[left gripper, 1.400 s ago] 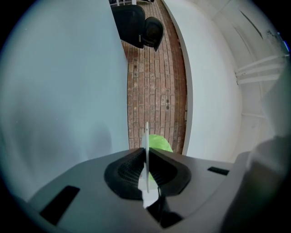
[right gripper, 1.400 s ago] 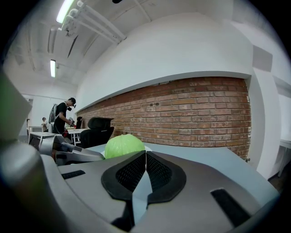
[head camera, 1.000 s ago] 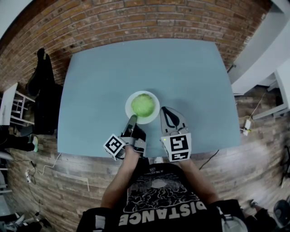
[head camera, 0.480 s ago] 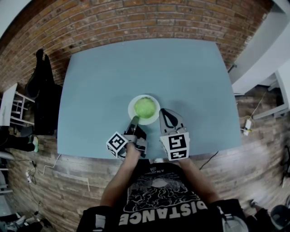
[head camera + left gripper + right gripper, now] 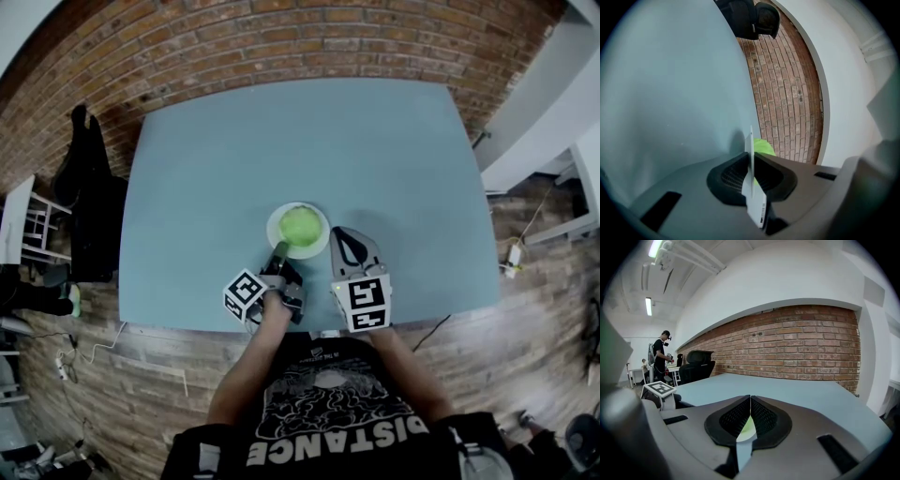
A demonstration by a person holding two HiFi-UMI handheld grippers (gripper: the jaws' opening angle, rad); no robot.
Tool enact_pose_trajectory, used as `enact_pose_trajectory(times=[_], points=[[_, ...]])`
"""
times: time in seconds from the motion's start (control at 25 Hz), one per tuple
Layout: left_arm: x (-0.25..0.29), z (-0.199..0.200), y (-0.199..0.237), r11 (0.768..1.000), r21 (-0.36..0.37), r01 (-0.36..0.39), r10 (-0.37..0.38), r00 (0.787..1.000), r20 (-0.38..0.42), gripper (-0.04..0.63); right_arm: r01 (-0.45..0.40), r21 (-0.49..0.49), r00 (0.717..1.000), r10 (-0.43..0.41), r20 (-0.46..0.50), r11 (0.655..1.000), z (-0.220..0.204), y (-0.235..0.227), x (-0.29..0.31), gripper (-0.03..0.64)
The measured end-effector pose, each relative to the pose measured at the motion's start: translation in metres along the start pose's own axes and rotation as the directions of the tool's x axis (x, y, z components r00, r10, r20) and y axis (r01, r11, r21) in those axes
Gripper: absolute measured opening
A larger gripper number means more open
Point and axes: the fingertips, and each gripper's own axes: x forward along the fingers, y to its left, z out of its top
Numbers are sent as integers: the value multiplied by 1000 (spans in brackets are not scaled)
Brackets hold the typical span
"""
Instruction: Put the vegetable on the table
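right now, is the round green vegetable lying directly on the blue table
No, the green vegetable rests on the round white plate.

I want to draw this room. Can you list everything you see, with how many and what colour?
table: one, blue-grey, middle of the room
plate: one, white, near side of the table
vegetable: one, green, round, on the plate
chair: one, black, at the table's left
brick wall: one, red-brown, behind the table
bystander: one, dark clothes, far off
left gripper: grey, shut on the plate's rim
right gripper: grey, shut, empty, beside the plate
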Motion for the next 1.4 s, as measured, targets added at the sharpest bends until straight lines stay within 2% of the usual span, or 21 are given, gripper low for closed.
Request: enact_pose_trajectory(times=[0.56, 0.76, 1.04, 1.12, 1.24, 1.4], points=[[11, 8, 6, 998, -1, -63, 63, 998, 5, 29, -5, 20, 1000, 6, -21, 1000, -10, -1, 8, 9], [11, 13, 4, 992, 57, -108, 108, 994, 6, 29, -17, 25, 999, 18, -32, 1000, -13, 5, 11, 9], [12, 11, 14, 981, 93, -171, 174, 984, -29, 35, -21, 30, 999, 22, -40, 999, -18, 6, 13, 9], [12, 11, 16, 975, 118, -187, 191, 981, -32, 65, -21, 32, 999, 22, -44, 999, -19, 7, 13, 9], [11, 12, 16, 961, 172, -215, 221, 975, -20, 66, -22, 31, 999, 23, -46, 999, -20, 8, 12, 9], [11, 16, 19, 925, 260, -275, 287, 958, -6, 66, -20, 33, 998, 22, -51, 999, -21, 8, 13, 9]])
